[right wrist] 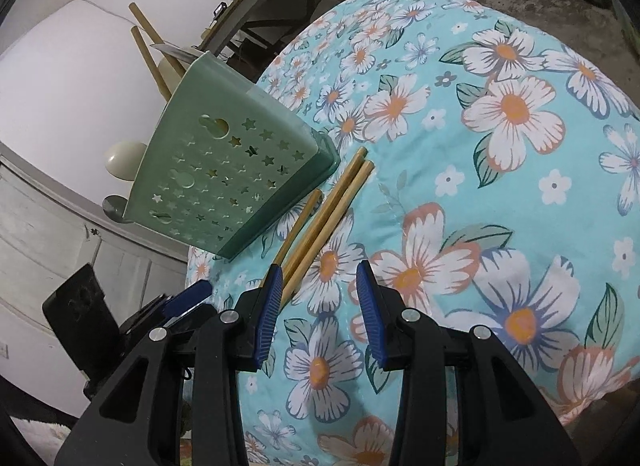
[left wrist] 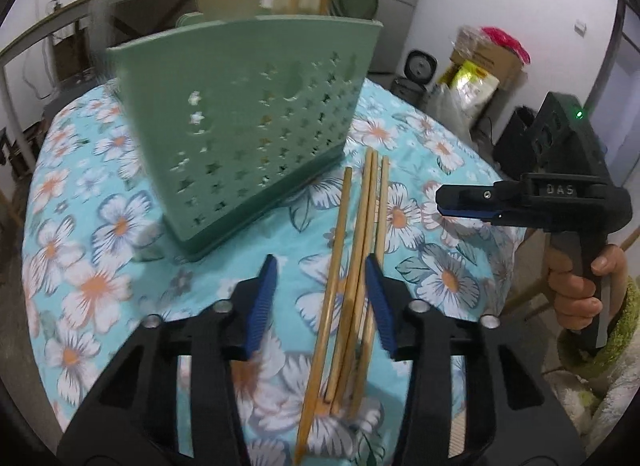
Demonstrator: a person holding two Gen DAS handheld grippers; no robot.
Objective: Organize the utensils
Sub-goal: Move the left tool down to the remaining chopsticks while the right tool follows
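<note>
Your left gripper points down at four bamboo chopsticks lying side by side on the table, which wears a turquoise cloth printed with white and orange flowers. The sticks lie between its jaws; the right blue ribbed pad touches them, the left pad stands apart, so nothing is clenched. Just beyond stands a green plastic holder, its wall pierced with star-shaped holes, holding more chopsticks and pale spoons. Your right gripper hovers over bare cloth beside the sticks, jaws parted and grasping nothing. Its black body reads "DAS". Boxes and bags clutter the floor behind.
</note>
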